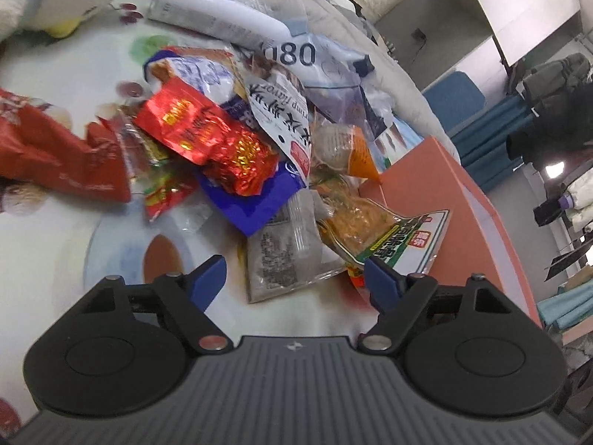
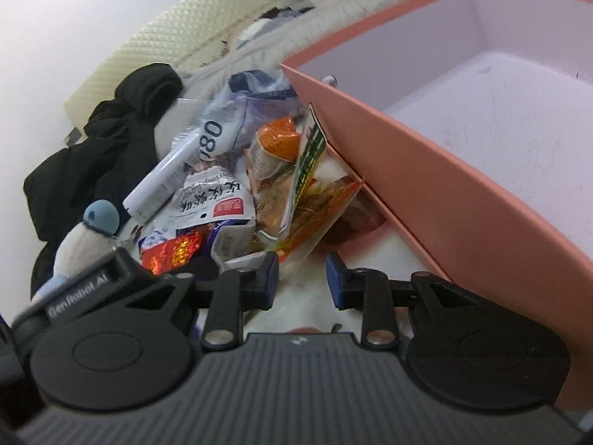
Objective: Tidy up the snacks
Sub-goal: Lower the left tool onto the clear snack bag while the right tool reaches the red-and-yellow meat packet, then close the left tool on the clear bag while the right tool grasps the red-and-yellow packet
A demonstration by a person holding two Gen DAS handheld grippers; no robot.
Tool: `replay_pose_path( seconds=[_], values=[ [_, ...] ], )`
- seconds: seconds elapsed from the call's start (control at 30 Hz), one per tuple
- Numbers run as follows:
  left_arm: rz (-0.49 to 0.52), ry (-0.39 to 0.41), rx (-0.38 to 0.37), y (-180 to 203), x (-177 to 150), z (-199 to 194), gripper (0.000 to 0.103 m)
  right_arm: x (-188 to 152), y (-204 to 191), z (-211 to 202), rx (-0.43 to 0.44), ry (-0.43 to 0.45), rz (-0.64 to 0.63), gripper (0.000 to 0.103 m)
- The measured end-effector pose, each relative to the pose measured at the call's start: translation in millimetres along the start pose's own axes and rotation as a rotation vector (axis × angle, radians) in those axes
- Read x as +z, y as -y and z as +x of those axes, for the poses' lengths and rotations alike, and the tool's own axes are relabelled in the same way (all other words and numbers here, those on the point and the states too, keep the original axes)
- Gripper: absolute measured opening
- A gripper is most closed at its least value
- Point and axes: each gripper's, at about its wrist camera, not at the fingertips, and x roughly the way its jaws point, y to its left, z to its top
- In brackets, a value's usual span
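1. The snack pile (image 1: 259,141) lies heaped on a patterned tabletop (image 1: 55,244), just left of a salmon-pink box (image 1: 478,200) whose pale inside shows bare in the right wrist view (image 2: 500,85).
2. At the near edge of the heap a clear grey packet (image 1: 285,259) lies flat, and beside it on the right an orange-and-green packet (image 1: 385,233) leans with its far corner against the box wall.
3. A shiny red foil pouch (image 1: 211,141) sits on top of a blue wrapper (image 1: 255,204); a white packet with black lettering (image 1: 281,111) stands behind them, and a large red bag (image 1: 55,148) lies apart to the left.
4. The left gripper (image 1: 294,278) is spread wide. Its blue-tipped fingers (image 1: 211,278) straddle the near end of the grey packet without pressing on it; the right-hand finger overlaps the green edge of the orange packet, though contact cannot be judged.
5. The right gripper (image 2: 302,278) stands at a narrow gap with nothing between its fingers (image 2: 335,278); only bare tabletop shows there, just short of the orange packet (image 2: 315,193) and close beside the box wall (image 2: 426,170).
6. Farther off lie a white tube (image 1: 222,11), a plush toy (image 2: 85,237) and dark clothing (image 2: 111,141).
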Motion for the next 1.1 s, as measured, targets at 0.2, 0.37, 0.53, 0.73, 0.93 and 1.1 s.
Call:
replay_pose_path(
  seconds=[0.2,0.37,0.53,0.73,0.93,1.1],
  values=[
    [-0.010,0.016,0.012,0.5,4.3,20.0,0.071,4.6,3.7,20.5,0.006,-0.031,0.036,0.020],
    [0.007,0.009,0.029,6.3,5.8,27.0,0.059,6.8,1.1,21.7,0.028,-0.016,0.018,0.006],
    [0.007,0.006,0.044,9.5,-2.6,14.8,0.055,7.4,-0.8,12.6,0.031,-0.022,0.005,0.003],
    [0.013,0.001,0.078,12.2,-22.9,-19.6,0.053,6.7,-1.0,-8.1,0.032,-0.049,-0.005,0.003],
    [0.004,0.013,0.123,10.9,-47.4,-63.8,0.052,-8.1,-0.6,-38.3,0.036,-0.084,-0.042,0.003],
    [-0.005,0.014,0.159,6.6,-70.8,-98.2,0.052,-28.6,1.7,-66.7,0.047,-0.131,-0.085,0.003]
  ],
)
